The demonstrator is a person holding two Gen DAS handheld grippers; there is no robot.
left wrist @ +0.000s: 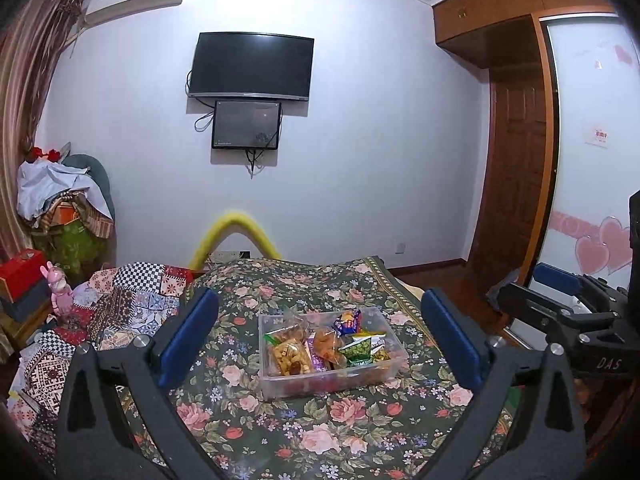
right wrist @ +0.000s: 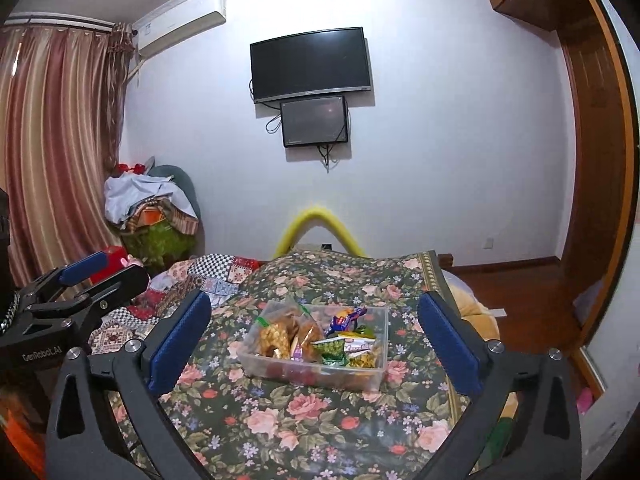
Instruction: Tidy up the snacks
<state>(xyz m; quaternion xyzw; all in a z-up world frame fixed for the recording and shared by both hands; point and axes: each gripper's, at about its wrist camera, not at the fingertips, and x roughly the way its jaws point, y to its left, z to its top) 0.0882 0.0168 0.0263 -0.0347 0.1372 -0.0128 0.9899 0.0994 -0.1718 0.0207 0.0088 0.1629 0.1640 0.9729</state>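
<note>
A clear plastic box (left wrist: 276, 380) sits on a dark floral cloth (left wrist: 320, 432); it also shows in the right wrist view (right wrist: 372, 376). It holds several snack packs: orange nut bags (left wrist: 288, 354), a green pack (left wrist: 356, 348) and a purple wrapper (left wrist: 347, 320). My left gripper (left wrist: 320, 340) is open and empty, held above and in front of the box. My right gripper (right wrist: 316, 342) is open and empty, likewise above the box. The right gripper shows at the right edge of the left view (left wrist: 560, 300); the left gripper shows at the left of the right view (right wrist: 80, 280).
A patchwork quilt (left wrist: 120, 300) lies left of the cloth. A pink toy (left wrist: 60, 292) and a red box (left wrist: 20, 276) stand at the far left. A pile of fabric (left wrist: 68, 208) stands by the curtain. A yellow foam arch (left wrist: 236, 232) rises behind the cloth. Wood floor (right wrist: 520, 288) lies to the right.
</note>
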